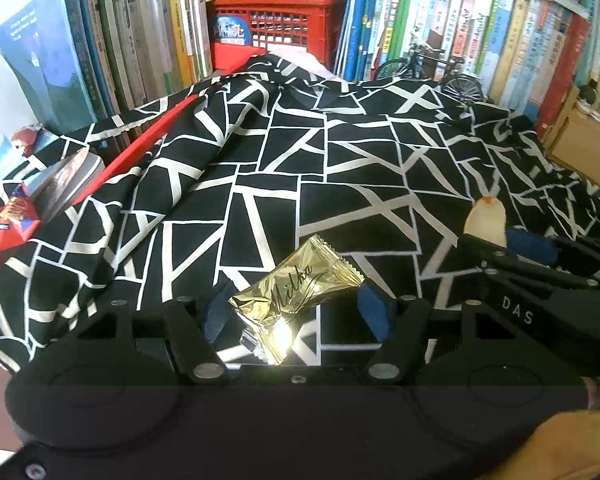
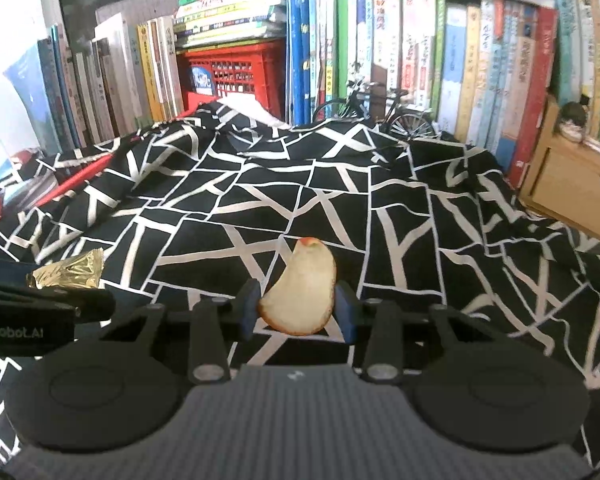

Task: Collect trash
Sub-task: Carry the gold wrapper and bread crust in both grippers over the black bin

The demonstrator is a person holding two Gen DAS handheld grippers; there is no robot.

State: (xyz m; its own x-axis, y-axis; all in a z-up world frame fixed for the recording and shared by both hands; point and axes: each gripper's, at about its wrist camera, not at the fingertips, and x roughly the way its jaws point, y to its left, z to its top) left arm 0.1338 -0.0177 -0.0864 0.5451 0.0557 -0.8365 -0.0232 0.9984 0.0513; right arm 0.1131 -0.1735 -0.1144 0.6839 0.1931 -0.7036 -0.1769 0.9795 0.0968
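A gold foil candy wrapper (image 1: 296, 300) printed "Milka" sits crumpled between the blue pads of my left gripper (image 1: 294, 316), which is shut on it just above the black-and-white patterned cloth (image 1: 260, 184). In the right wrist view the same wrapper (image 2: 66, 270) shows at far left. My right gripper (image 2: 296, 312) is shut on a pale apple slice (image 2: 300, 292) with a red skin edge, held upright over the cloth. That apple slice (image 1: 485, 218) also appears at right in the left wrist view, the two grippers side by side.
Rows of books (image 2: 480, 60) and a red crate (image 2: 236, 72) line the back. A small model bicycle (image 2: 374, 114) stands at the cloth's far edge. A wooden drawer box (image 2: 572, 192) is at right; a red snack packet (image 1: 8, 228) and a book (image 1: 66, 180) lie at left.
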